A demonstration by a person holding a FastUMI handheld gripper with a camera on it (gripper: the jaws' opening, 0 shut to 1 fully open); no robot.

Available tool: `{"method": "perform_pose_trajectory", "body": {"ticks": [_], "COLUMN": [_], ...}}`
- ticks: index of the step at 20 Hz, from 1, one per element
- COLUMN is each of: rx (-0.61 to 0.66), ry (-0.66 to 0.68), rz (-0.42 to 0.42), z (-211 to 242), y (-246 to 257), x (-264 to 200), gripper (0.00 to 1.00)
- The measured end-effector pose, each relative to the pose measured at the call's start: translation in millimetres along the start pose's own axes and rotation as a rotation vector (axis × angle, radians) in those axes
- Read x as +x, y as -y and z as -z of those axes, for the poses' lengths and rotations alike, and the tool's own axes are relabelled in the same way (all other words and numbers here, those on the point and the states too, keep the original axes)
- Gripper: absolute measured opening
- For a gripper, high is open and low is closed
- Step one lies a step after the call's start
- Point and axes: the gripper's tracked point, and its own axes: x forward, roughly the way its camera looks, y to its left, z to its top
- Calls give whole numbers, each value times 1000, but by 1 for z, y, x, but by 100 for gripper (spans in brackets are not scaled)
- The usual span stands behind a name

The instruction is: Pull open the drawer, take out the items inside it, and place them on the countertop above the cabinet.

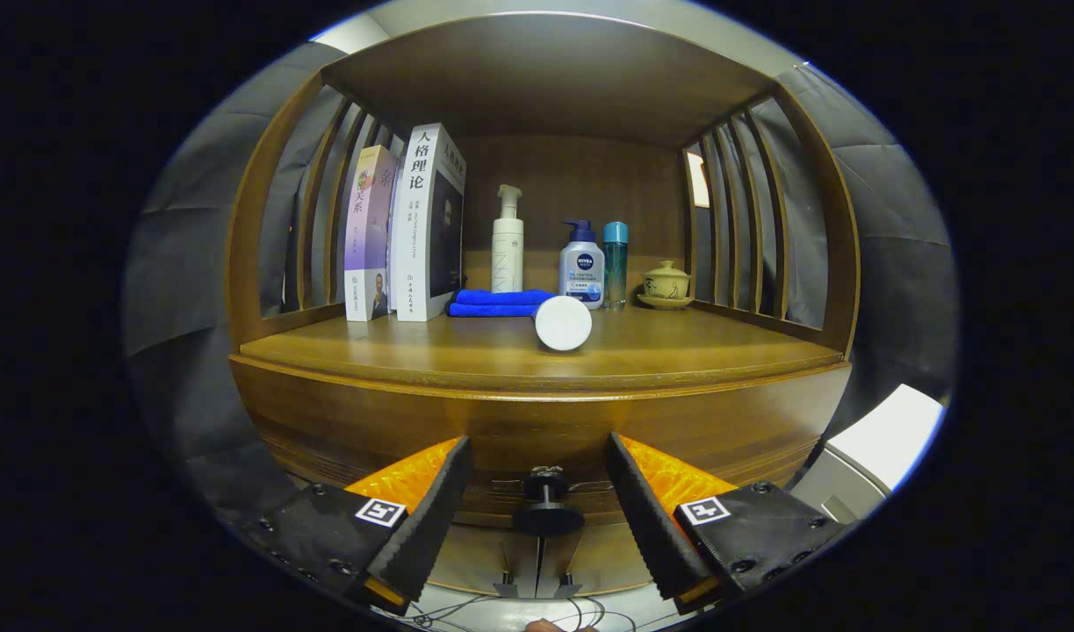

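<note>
2 books [405, 228] upright at the shelf's left end, spines out. folded blue cloth [499, 303] just right of them. behind it a tall white pump btl [507, 241]. next over, a shorter pump btl w/ blue head [582, 268], then a slim teal btl [615, 262]. small lidded cup on saucer [666, 285] at far right, near the slats.

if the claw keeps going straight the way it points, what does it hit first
Most likely the black drawer knob, which sits between the open claw's fingers, just ahead. Behind it is the wooden drawer front. Exact depth is hard to judge through the fisheye.
</note>
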Motion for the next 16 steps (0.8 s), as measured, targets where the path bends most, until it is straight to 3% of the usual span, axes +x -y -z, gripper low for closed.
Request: {"method": "perform_pose_trajectory", "body": {"ticks": [7,16], "rx": [21,73], "ry": [-13,139], "rz": [40,-27], "z": [-12,-76], "y": [20,29], "x": [-15,-88], "gripper": [98,98]}}
